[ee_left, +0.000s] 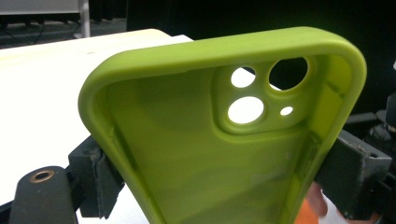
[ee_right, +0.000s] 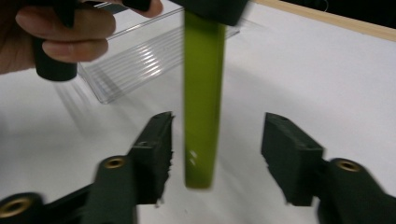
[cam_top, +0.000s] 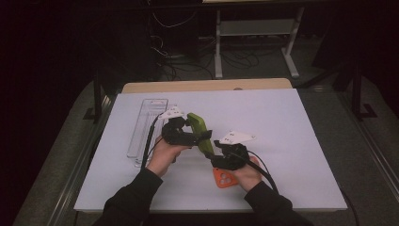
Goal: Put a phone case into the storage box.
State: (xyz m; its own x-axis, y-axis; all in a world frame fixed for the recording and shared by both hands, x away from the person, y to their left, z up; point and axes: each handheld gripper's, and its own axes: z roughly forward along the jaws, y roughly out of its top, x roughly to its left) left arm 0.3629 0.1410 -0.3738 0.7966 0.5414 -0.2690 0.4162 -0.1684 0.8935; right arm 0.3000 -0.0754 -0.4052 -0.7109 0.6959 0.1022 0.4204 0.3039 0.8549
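Note:
A lime-green phone case (cam_top: 201,132) is held above the white table. My left gripper (cam_top: 203,135) is shut on it, one jaw on each long edge. In the left gripper view the case's (ee_left: 224,140) open inside faces the camera, camera cut-outs at the top. In the right gripper view the case (ee_right: 201,93) hangs edge-on between the two black jaws of my right gripper (ee_right: 217,154), which is open and touches neither side. My right gripper (cam_top: 221,153) sits just right of the case's lower end.
A clear plastic tray (cam_top: 147,123) lies on the white table (cam_top: 282,141) left of my hands, also the tray (ee_right: 140,60) behind the case. An orange phone case (cam_top: 225,179) lies under my right hand near the front edge.

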